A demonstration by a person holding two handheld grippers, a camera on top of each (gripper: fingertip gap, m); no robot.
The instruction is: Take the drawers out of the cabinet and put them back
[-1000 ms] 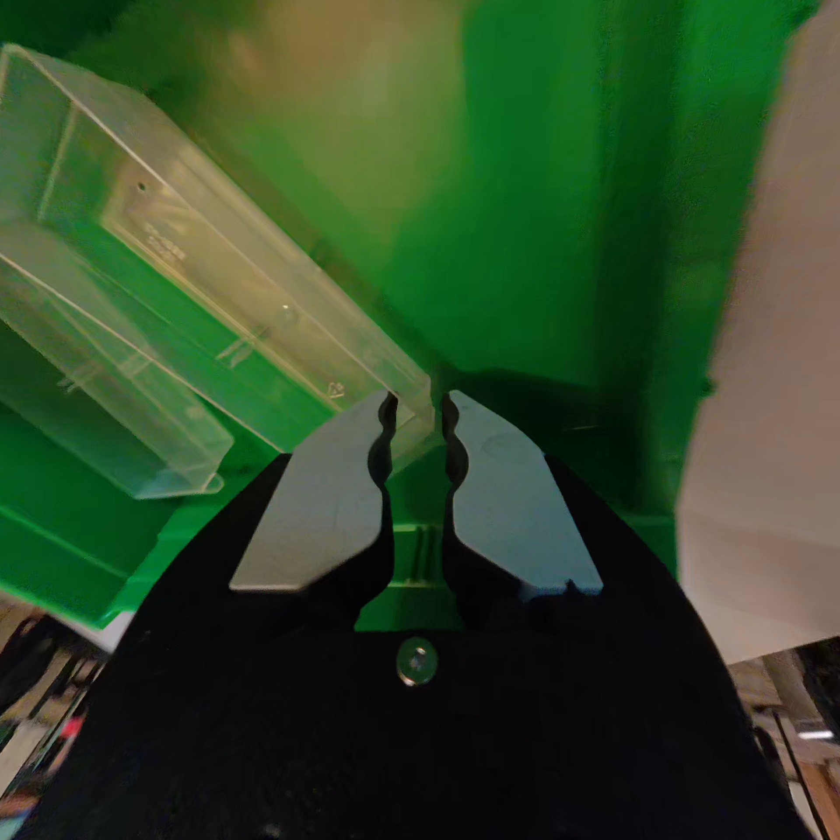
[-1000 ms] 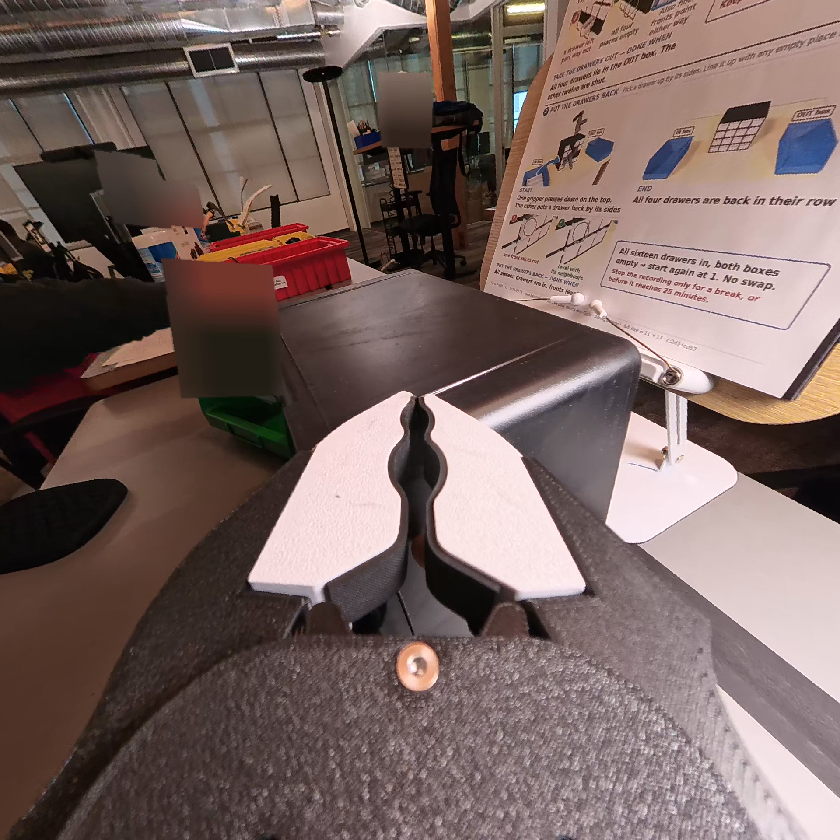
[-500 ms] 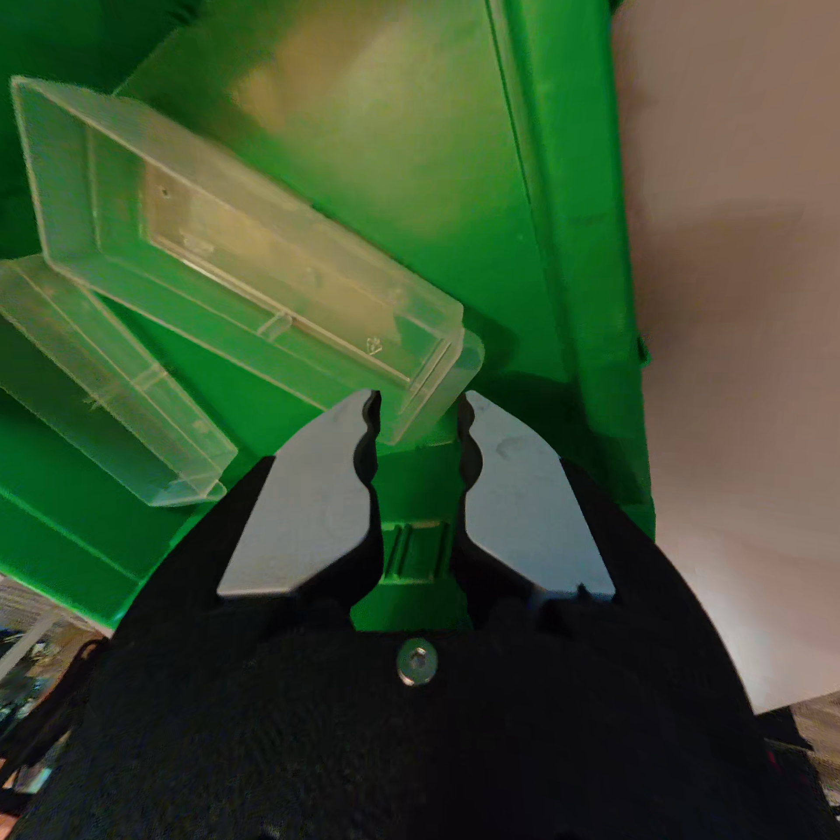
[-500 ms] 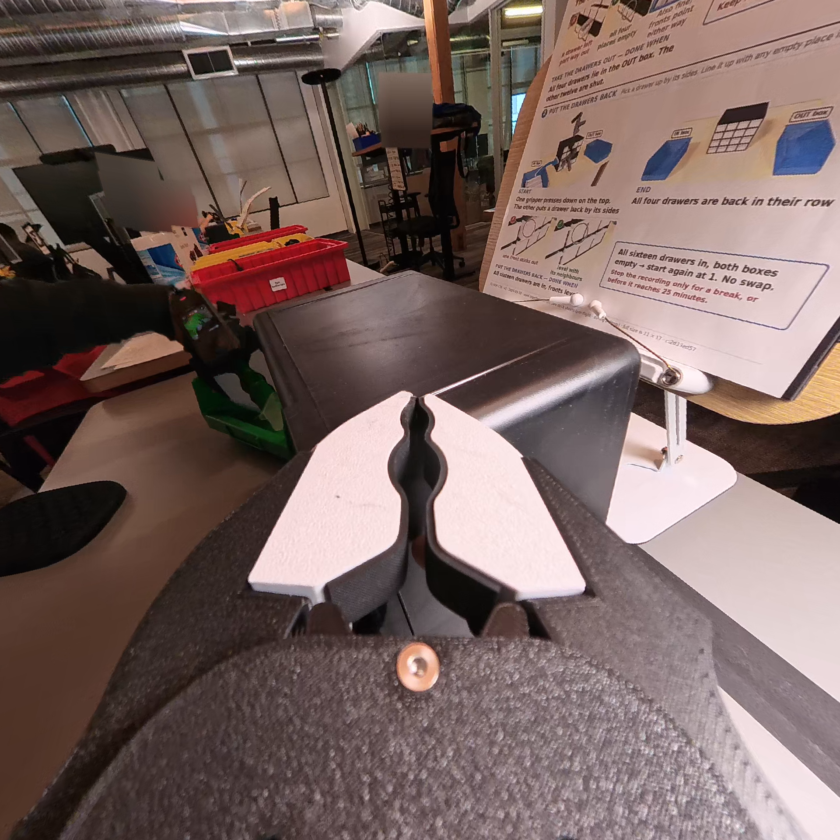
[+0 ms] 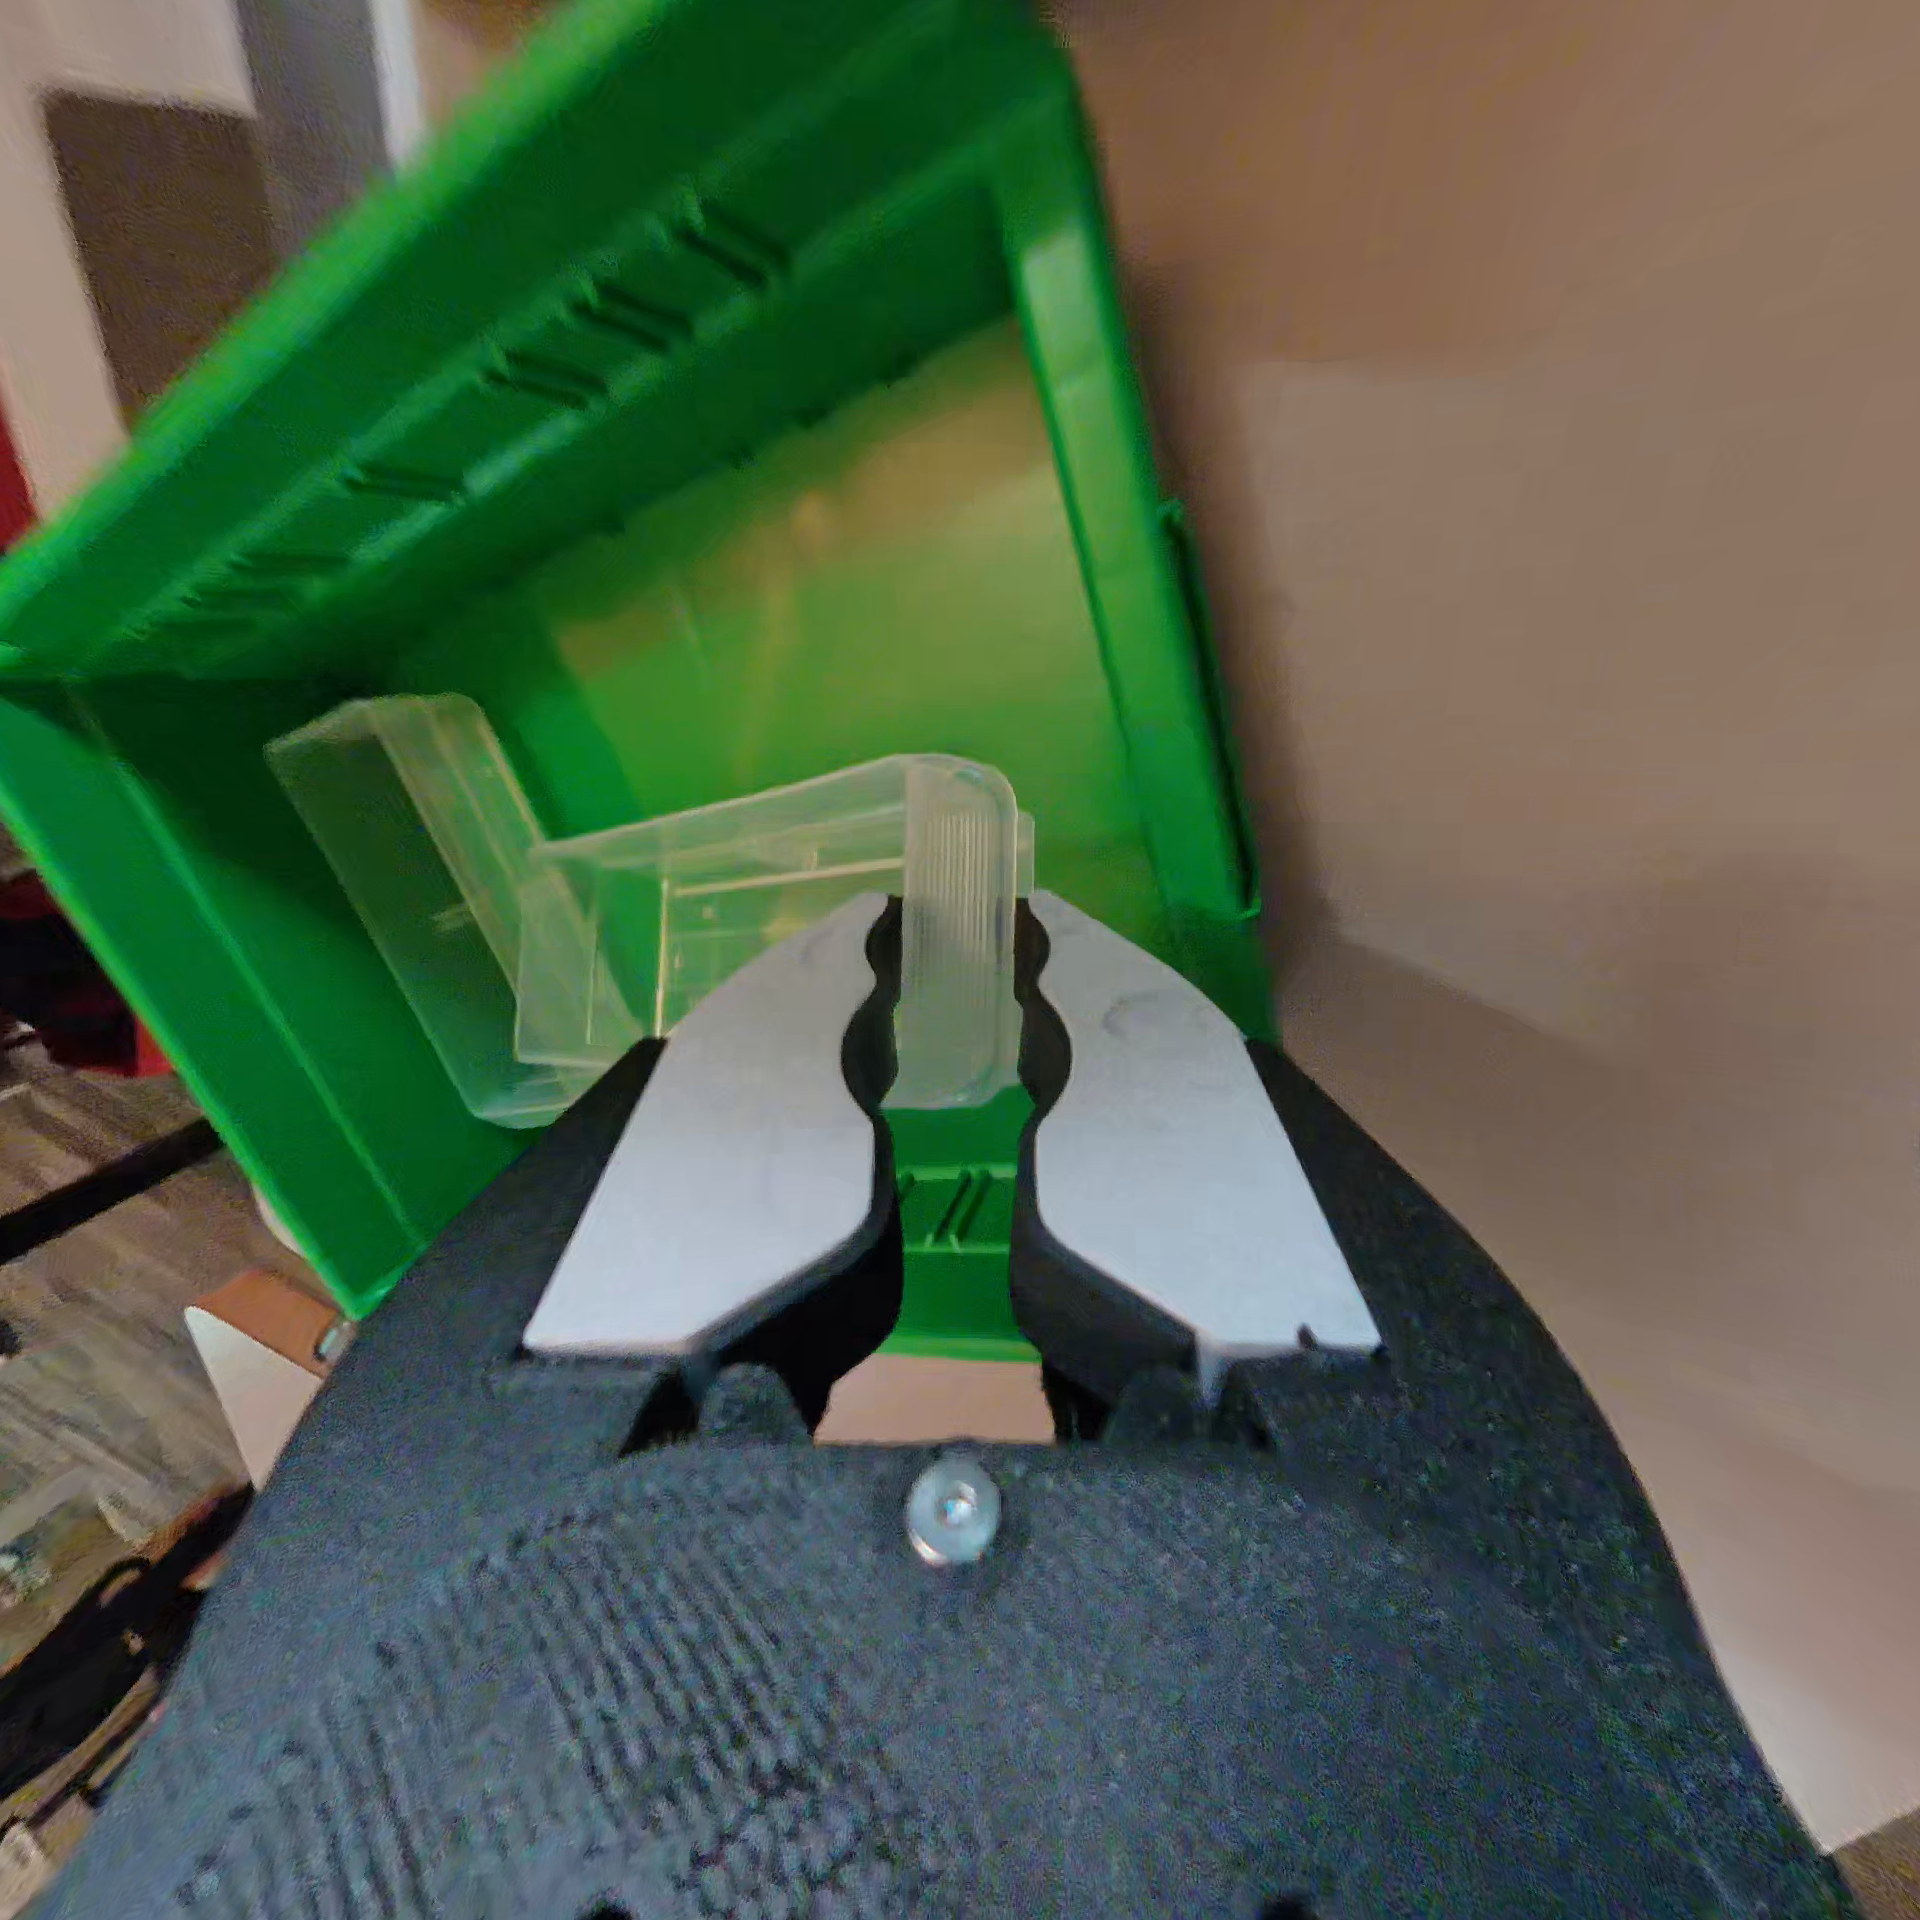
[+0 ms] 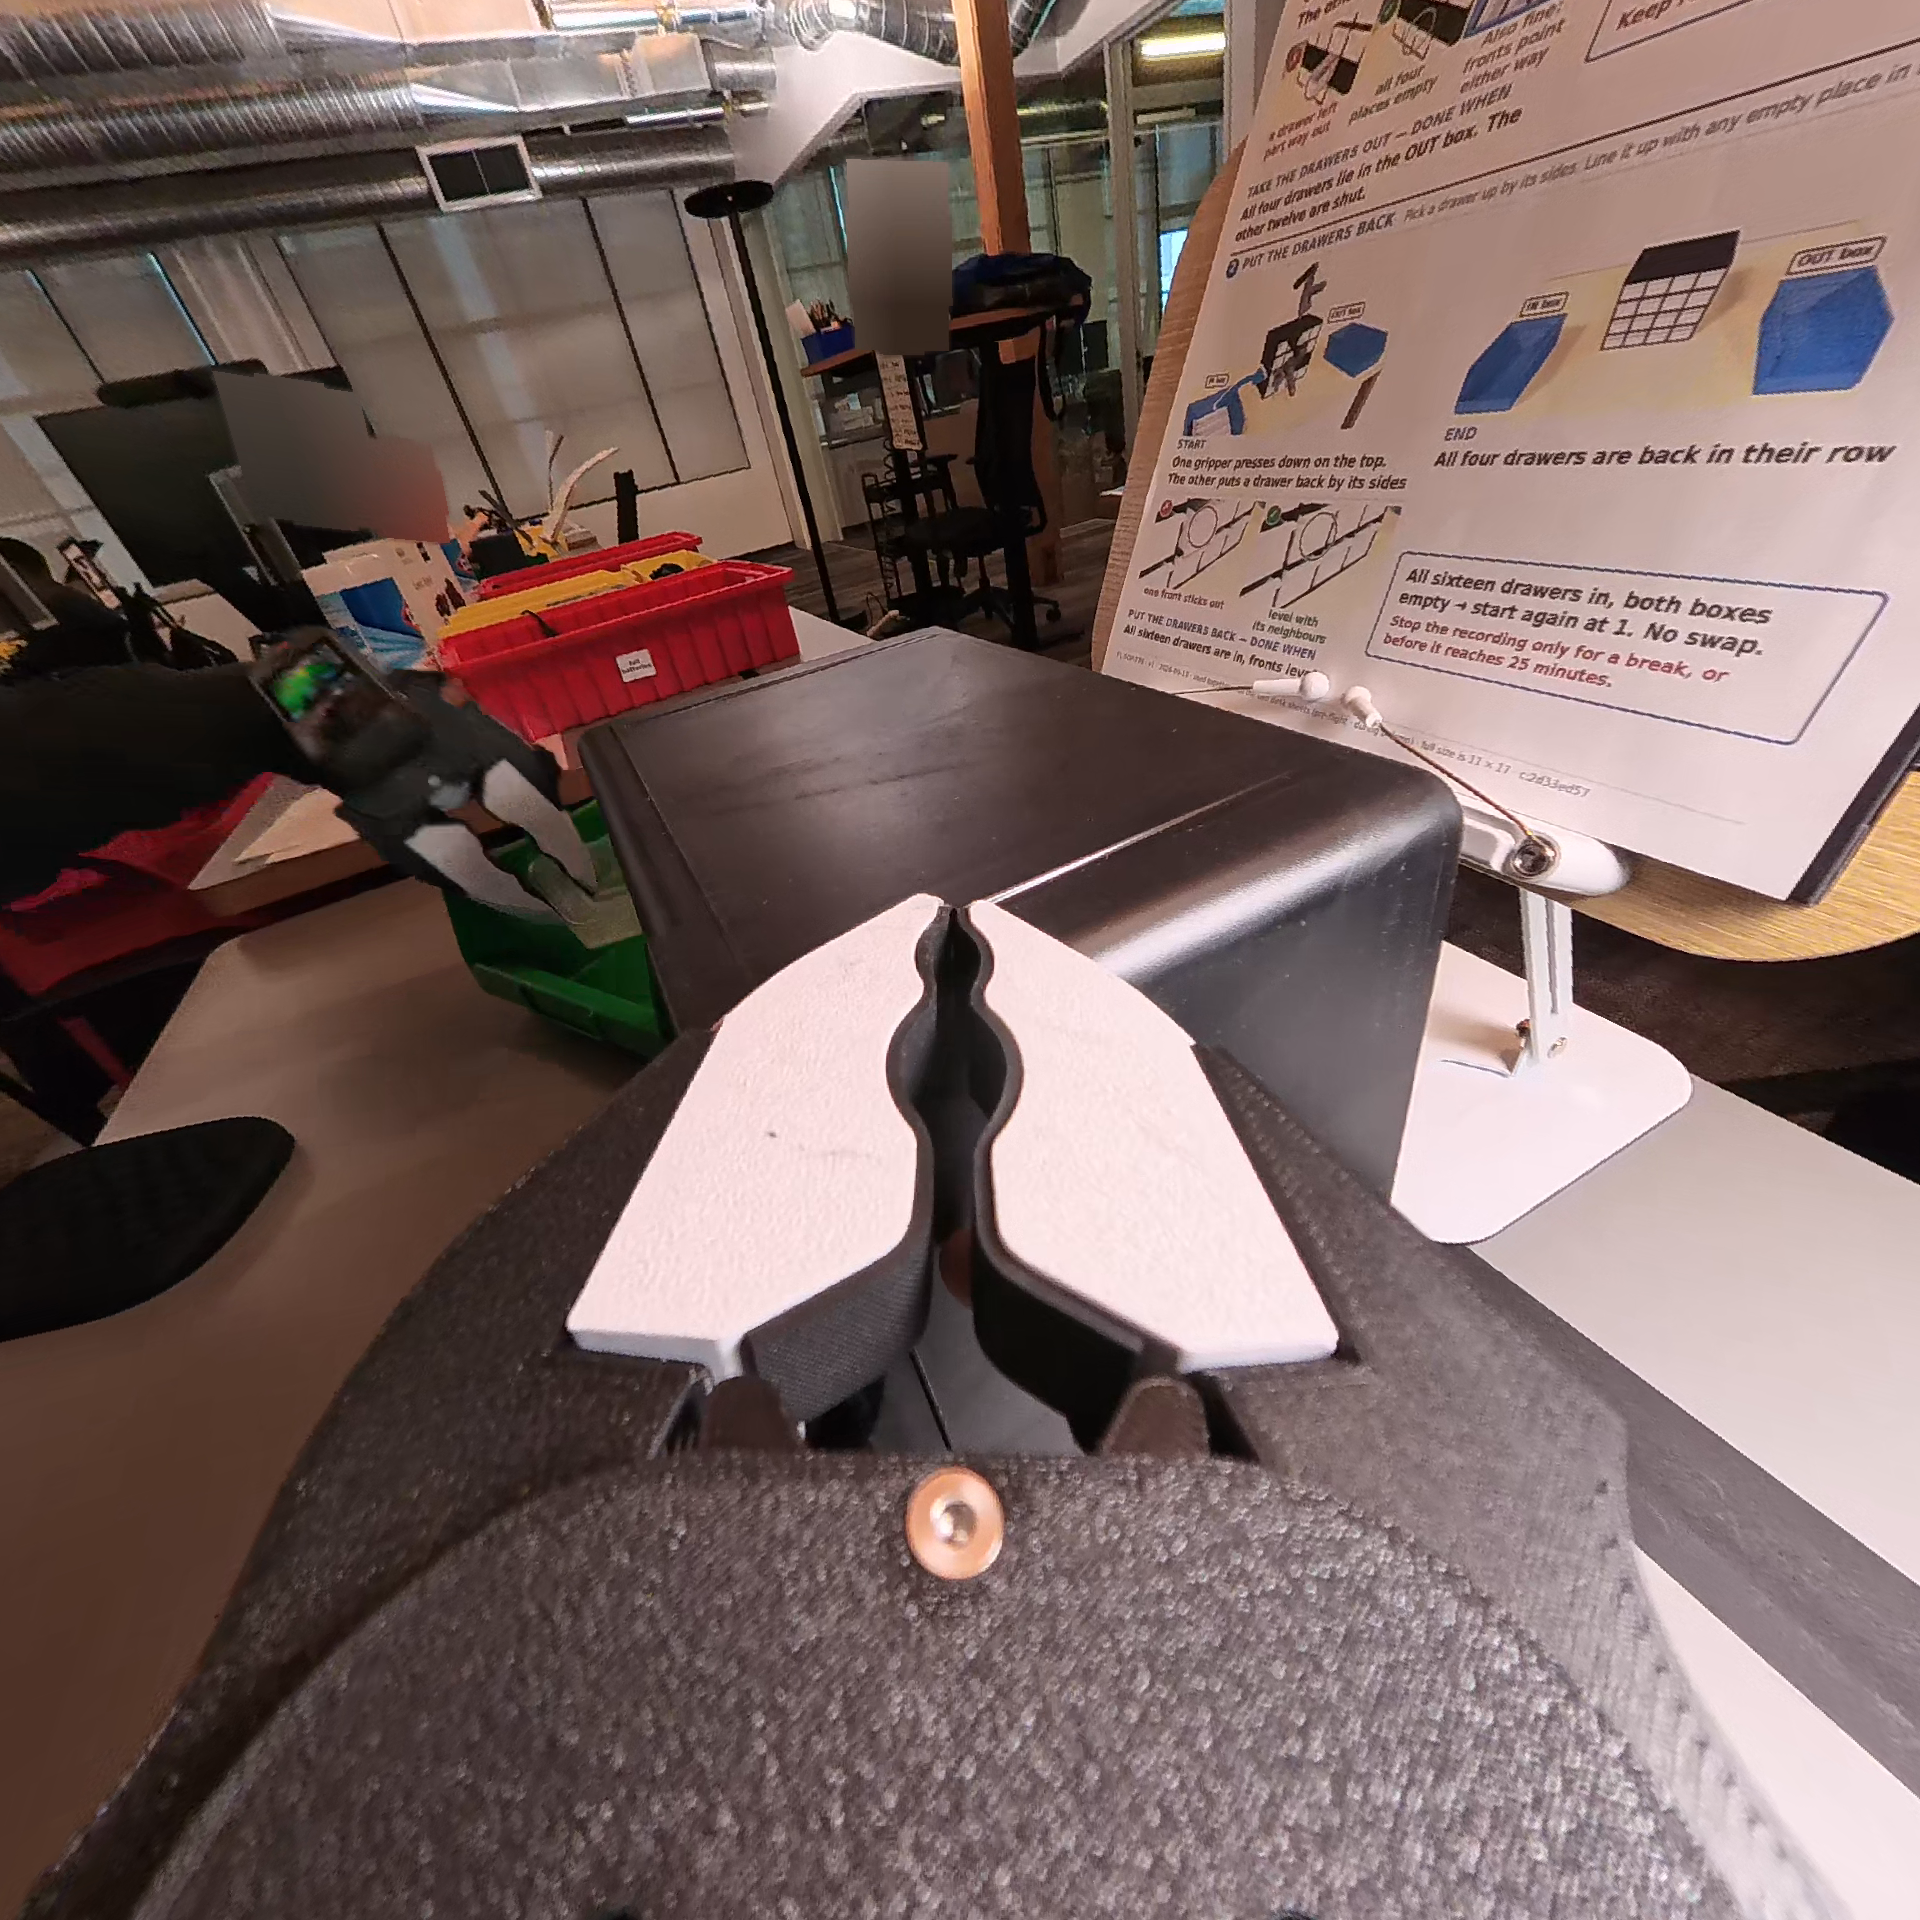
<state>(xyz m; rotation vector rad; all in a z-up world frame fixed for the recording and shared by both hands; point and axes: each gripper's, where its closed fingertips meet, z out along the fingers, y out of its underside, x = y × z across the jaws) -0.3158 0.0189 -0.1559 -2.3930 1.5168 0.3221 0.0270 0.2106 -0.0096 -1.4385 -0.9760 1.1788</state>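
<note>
1. A clear plastic drawer (image 5: 790,883) is held by the left gripper (image 5: 954,920); its ribbed front end is pinched between the narrowly parted jaws, and the body trails away toward 9 o'clock over the green bin (image 5: 727,343).
2. A second clear drawer (image 5: 416,873) is seen in the bin, at about 9 o'clock from the fingertips, leaning against the bin's side wall.
3. The right gripper (image 6: 954,914) is seen closed, with the fingertips nearly touching and nothing between them; it is rested on the top front edge of the black cabinet (image 6: 987,769), which is judged to be steadied by it.
4. In the right wrist view the green bin (image 6: 551,966) is placed just beside the cabinet at 9 o'clock, with the left gripper (image 6: 499,831) above it.
5. The removal stage is judged done for at least these two drawers, since both are outside the cabinet.
6. The return stage is judged barely begun: one drawer is gripped but not yet carried to a slot, and another is left in the bin.
7. The cabinet's front is not shown, so the number of open slots cannot be told.
</note>
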